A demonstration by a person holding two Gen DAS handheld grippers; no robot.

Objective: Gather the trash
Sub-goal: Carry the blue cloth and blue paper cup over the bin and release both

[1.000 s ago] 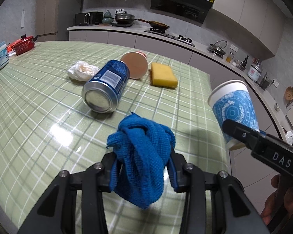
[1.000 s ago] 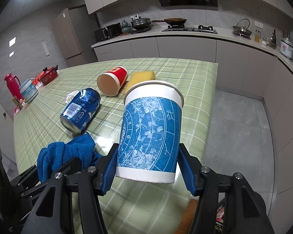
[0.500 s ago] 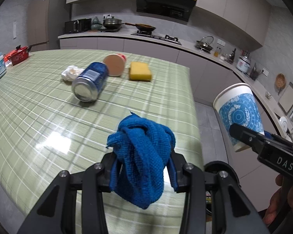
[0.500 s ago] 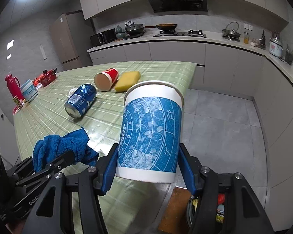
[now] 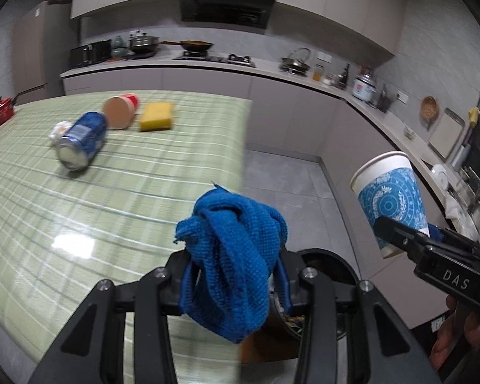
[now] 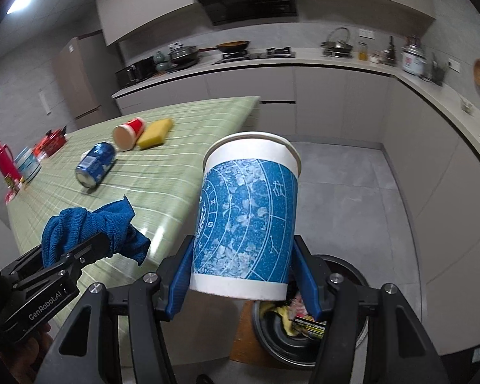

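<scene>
Two grips: left gripper [image 5: 236, 275] jaws clamped on a bunched blue cloth [image 5: 232, 256], right gripper [image 6: 243, 275] jaws clamped on an upright blue-patterned paper cup [image 6: 248, 214]. Both just past the surface [image 6: 163, 172] edge, above a black trash bin [image 6: 345, 345] on the floor. Farther back on the surface: blue can [image 5: 81, 140], red cup [image 5: 120, 111], yellow sponge [image 5: 156, 120].

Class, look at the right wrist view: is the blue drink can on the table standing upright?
No. The blue can lies on its side on the green checked table, with its silver end facing the camera.
</scene>
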